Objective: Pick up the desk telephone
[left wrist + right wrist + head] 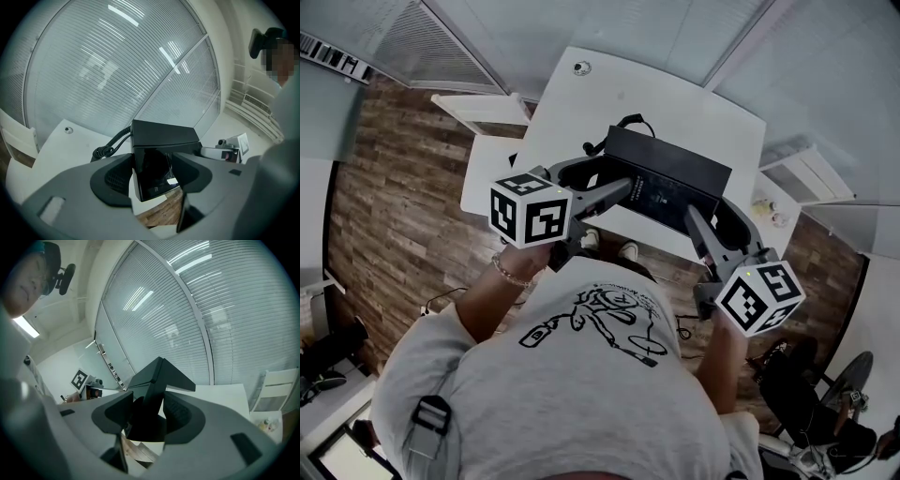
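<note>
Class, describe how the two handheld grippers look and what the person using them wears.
The left gripper and right gripper each have two curved grey jaws with dark ribbed pads and a white cube bearing black square markers. The person wears a light grey short-sleeved T-shirt with a black line drawing, and a bracelet on the left wrist.

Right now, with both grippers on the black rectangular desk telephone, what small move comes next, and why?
Probably raise both together, straight up and level. The left gripper and right gripper each clamp one end of the black rectangular desk telephone at the white table's near edge; its black coiled cord trails behind, so go slowly.
</note>
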`<state>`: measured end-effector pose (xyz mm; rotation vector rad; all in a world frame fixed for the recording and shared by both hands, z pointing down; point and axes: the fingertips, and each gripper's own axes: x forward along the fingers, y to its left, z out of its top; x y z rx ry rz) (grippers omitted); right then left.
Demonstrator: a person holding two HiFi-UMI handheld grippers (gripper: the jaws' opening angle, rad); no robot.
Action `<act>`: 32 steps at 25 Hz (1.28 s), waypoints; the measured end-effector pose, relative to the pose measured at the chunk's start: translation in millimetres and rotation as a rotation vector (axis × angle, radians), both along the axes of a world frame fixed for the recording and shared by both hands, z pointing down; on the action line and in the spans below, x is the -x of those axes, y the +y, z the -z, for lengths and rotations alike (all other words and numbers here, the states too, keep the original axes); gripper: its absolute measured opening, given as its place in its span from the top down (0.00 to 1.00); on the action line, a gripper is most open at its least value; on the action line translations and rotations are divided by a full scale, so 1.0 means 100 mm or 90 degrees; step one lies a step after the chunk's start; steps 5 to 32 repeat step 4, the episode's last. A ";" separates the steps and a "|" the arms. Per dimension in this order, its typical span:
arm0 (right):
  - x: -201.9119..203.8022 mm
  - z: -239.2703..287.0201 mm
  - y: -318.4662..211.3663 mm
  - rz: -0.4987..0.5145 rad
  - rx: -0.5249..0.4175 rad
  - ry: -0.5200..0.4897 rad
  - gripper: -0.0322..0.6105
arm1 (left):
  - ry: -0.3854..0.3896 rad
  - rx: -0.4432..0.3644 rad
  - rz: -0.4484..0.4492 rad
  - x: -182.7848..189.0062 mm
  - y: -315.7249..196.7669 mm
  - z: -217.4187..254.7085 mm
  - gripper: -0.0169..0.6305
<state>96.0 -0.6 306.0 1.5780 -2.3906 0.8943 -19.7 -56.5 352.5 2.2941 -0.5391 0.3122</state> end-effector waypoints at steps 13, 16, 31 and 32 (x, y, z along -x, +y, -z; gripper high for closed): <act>-0.01 -0.01 0.00 -0.004 0.001 -0.003 0.65 | 0.000 0.000 -0.003 -0.01 0.00 -0.01 0.57; -0.01 -0.01 0.00 -0.004 0.001 -0.003 0.65 | 0.000 0.000 -0.003 -0.01 0.00 -0.01 0.57; -0.01 -0.01 0.00 -0.004 0.001 -0.003 0.65 | 0.000 0.000 -0.003 -0.01 0.00 -0.01 0.57; -0.01 -0.01 0.00 -0.004 0.001 -0.003 0.65 | 0.000 0.000 -0.003 -0.01 0.00 -0.01 0.57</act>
